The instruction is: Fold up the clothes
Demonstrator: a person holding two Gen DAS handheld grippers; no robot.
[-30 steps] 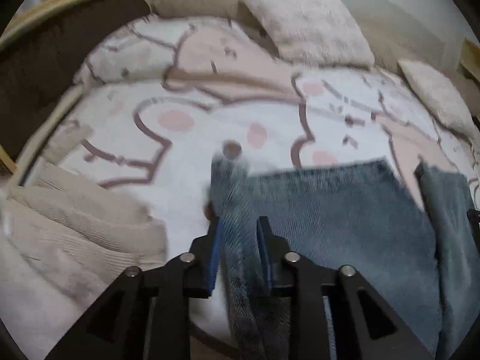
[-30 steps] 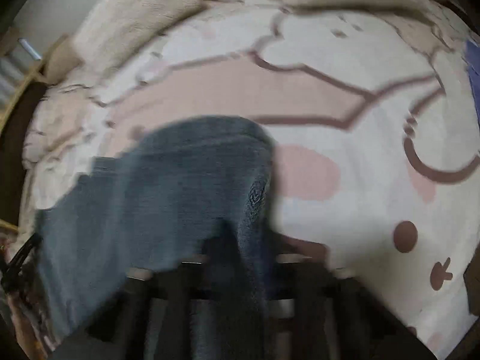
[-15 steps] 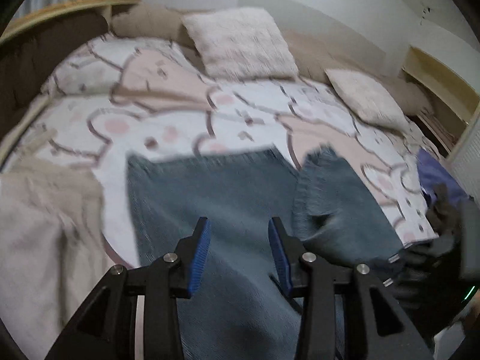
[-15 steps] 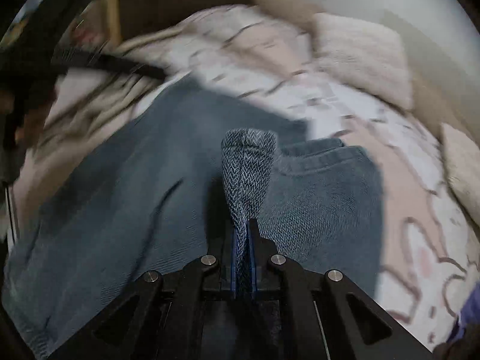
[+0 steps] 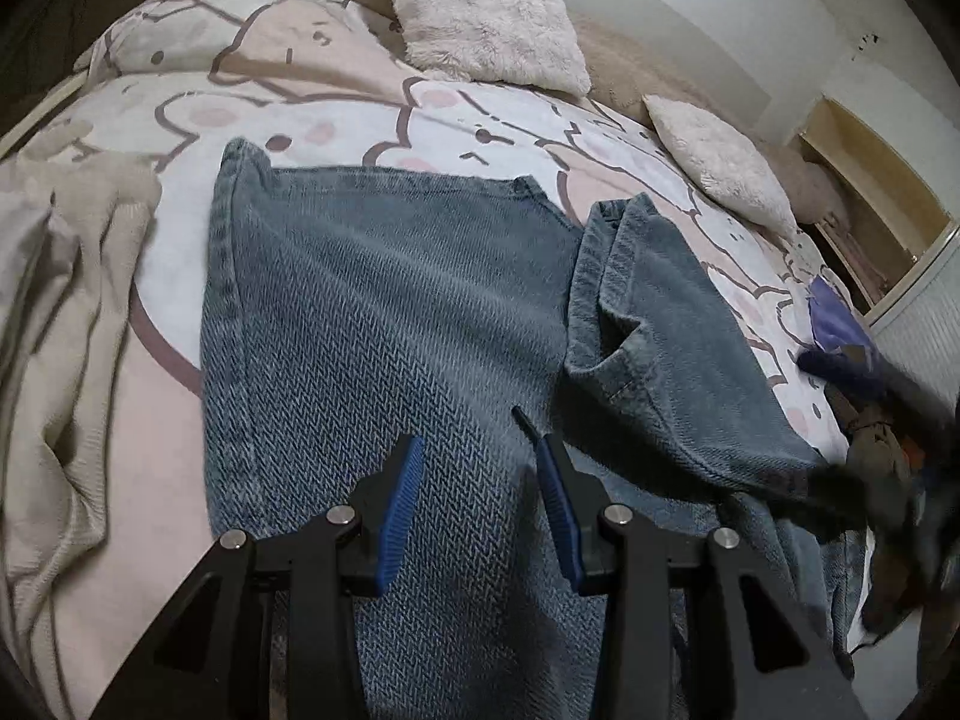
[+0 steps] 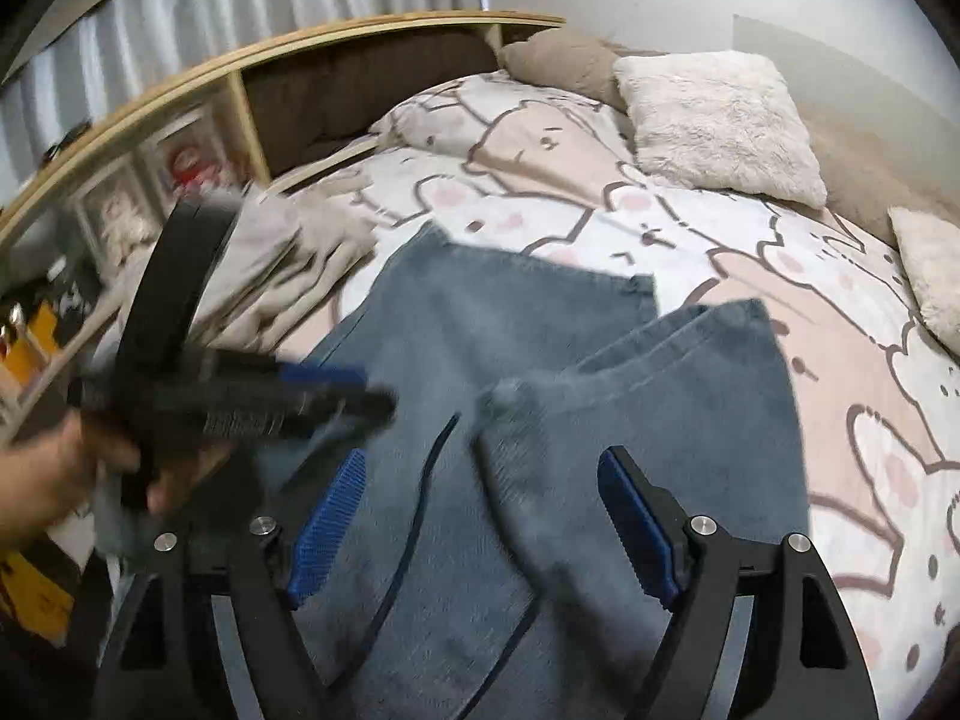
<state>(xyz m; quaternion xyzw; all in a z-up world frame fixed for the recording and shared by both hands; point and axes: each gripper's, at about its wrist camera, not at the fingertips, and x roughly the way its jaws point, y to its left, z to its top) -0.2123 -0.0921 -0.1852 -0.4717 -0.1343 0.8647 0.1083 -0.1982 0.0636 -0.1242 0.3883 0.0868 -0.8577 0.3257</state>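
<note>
Blue-grey jeans (image 5: 372,312) lie on the bunny-print bed cover (image 5: 312,114). One leg is flat, and the other leg (image 5: 660,324) is doubled over beside it. My left gripper (image 5: 478,444) hovers over the flat leg with its blue pads apart and nothing pinched. In the right wrist view it shows as a blurred black tool (image 6: 240,396) held by a hand (image 6: 48,480). My right gripper (image 6: 483,456) is opening wide above the jeans (image 6: 480,312). A blurred fold of denim (image 6: 522,414) sits between its fingertips, free of both pads.
A crumpled beige garment (image 5: 66,360) lies at the left of the bed. Two fluffy pillows (image 5: 486,18) (image 5: 720,162) rest at the head, and a purple cloth (image 5: 834,324) lies at the right edge. A wooden shelf headboard (image 6: 240,78) curves behind.
The right gripper, shut on a denim fold half a second ago, has spread its jaws and let the fold go. The left gripper, which released a leg edge earlier, has drawn back.
</note>
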